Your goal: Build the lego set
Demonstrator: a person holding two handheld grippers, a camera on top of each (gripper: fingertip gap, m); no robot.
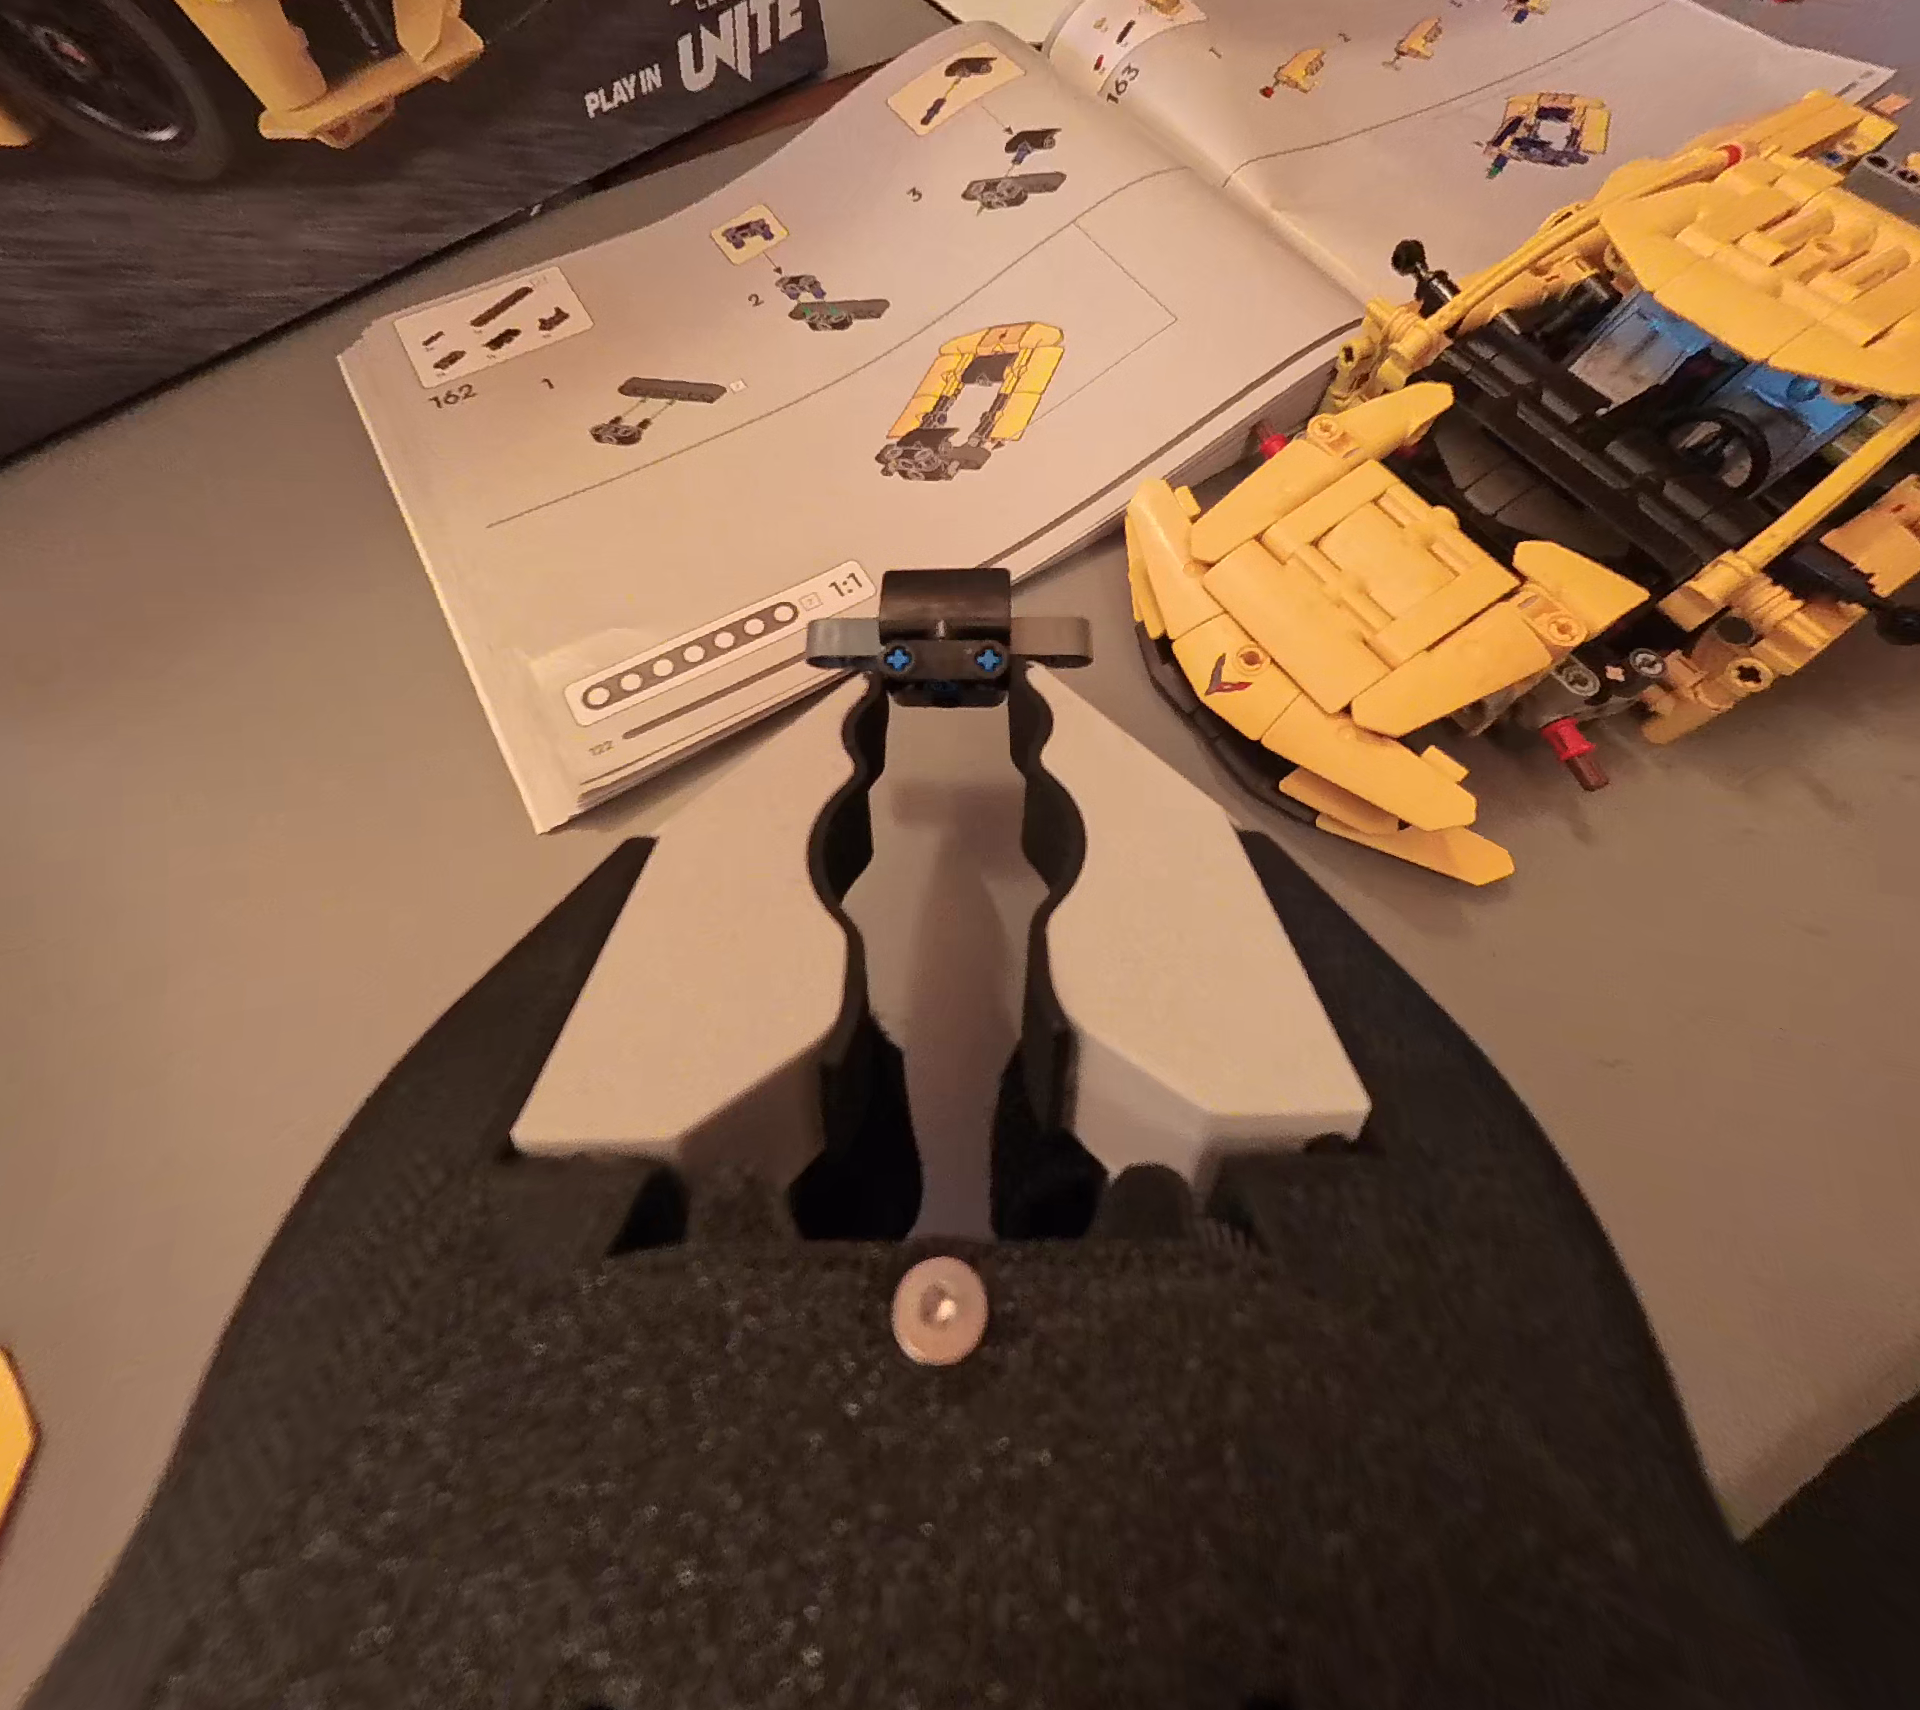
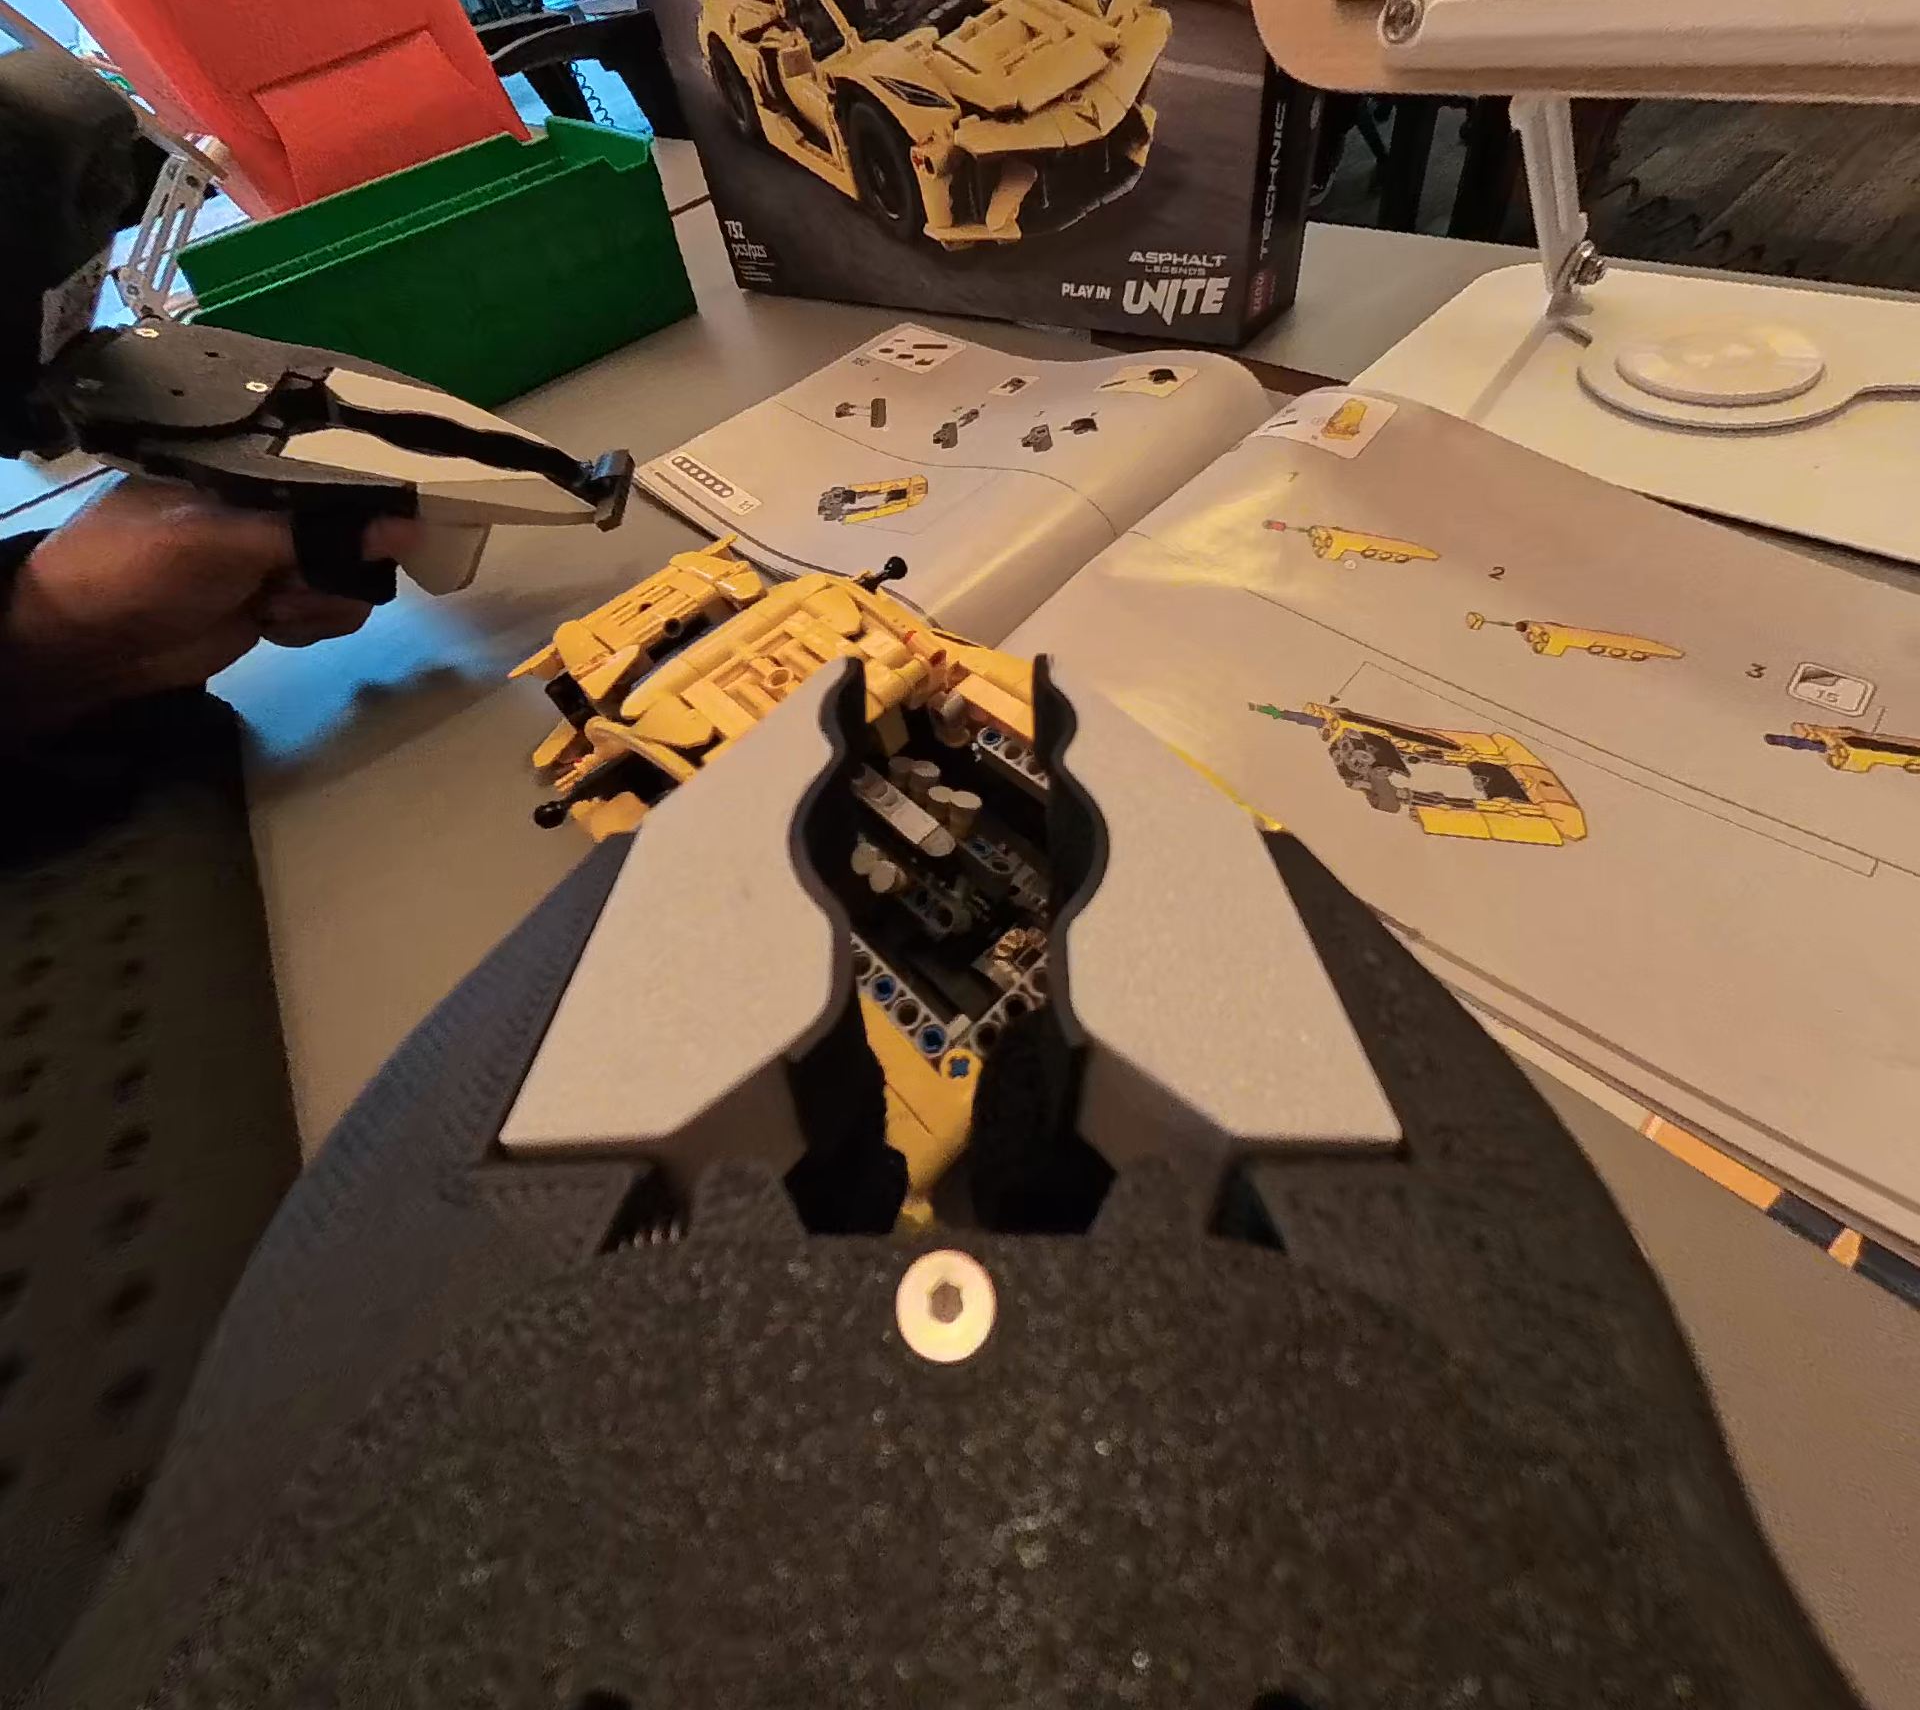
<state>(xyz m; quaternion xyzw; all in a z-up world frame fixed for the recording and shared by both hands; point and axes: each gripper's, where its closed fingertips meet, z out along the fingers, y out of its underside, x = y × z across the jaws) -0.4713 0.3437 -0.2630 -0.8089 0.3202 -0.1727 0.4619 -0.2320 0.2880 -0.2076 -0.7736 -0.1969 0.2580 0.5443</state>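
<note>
A green bin (image 2: 447, 258) stands at the table's far left, its inside hidden, with an orange bag (image 2: 281, 29) upright behind it. The set's box (image 2: 987, 102) stands beyond the open manual (image 1: 831, 330), printed with a yellow car and writing; the manual's pages carry step pictures and numbers. The left gripper (image 1: 943, 673) pinches a small black piece (image 1: 945, 632) with blue pins over the manual's near corner. The right gripper (image 2: 945, 694) hangs spread over the yellow car (image 1: 1538, 465), which sits on the table beside the manual.
</note>
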